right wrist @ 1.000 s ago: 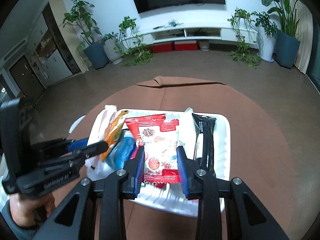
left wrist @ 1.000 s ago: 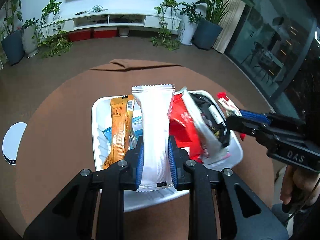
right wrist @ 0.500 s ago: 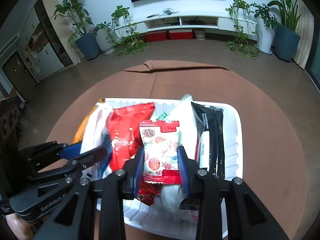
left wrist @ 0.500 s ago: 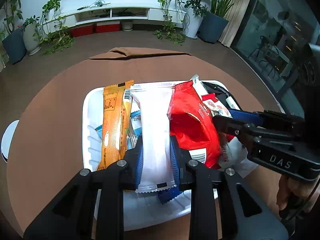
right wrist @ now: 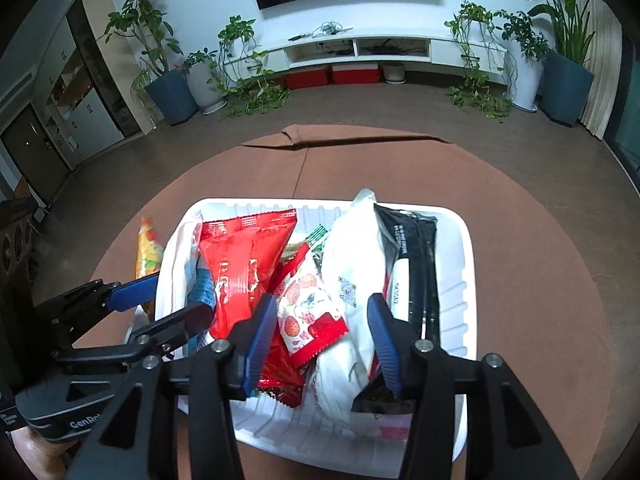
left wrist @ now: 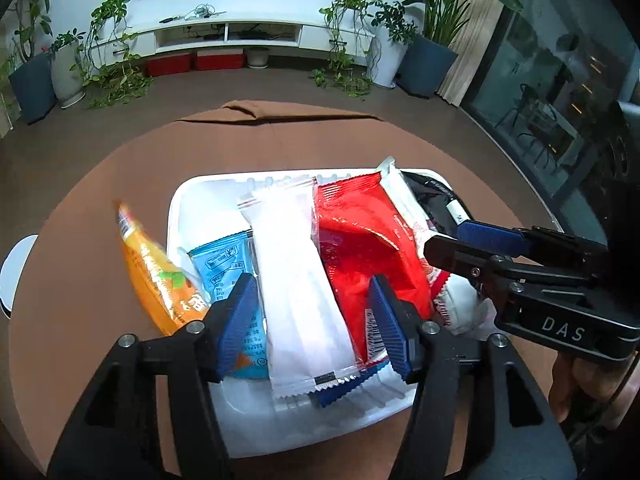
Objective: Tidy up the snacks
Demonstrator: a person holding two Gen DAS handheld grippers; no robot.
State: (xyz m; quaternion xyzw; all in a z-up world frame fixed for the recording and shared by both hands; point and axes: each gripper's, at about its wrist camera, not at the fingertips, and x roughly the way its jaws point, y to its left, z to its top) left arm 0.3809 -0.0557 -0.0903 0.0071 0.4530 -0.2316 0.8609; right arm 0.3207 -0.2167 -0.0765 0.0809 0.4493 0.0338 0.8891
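Both tongs hang released over the white tray (left wrist: 188,196): left tongs (left wrist: 312,320) astride the white packet (left wrist: 292,280), right tongs (right wrist: 320,340) above the strawberry packet (right wrist: 308,316).

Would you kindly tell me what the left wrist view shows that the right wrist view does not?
Only the left wrist view shows the long white packet face-on between the open left claw, and the light blue packet clearly. Only the right wrist view shows the strawberry-print packet between the open right claw. Both show the white tray, red bag and orange packet.
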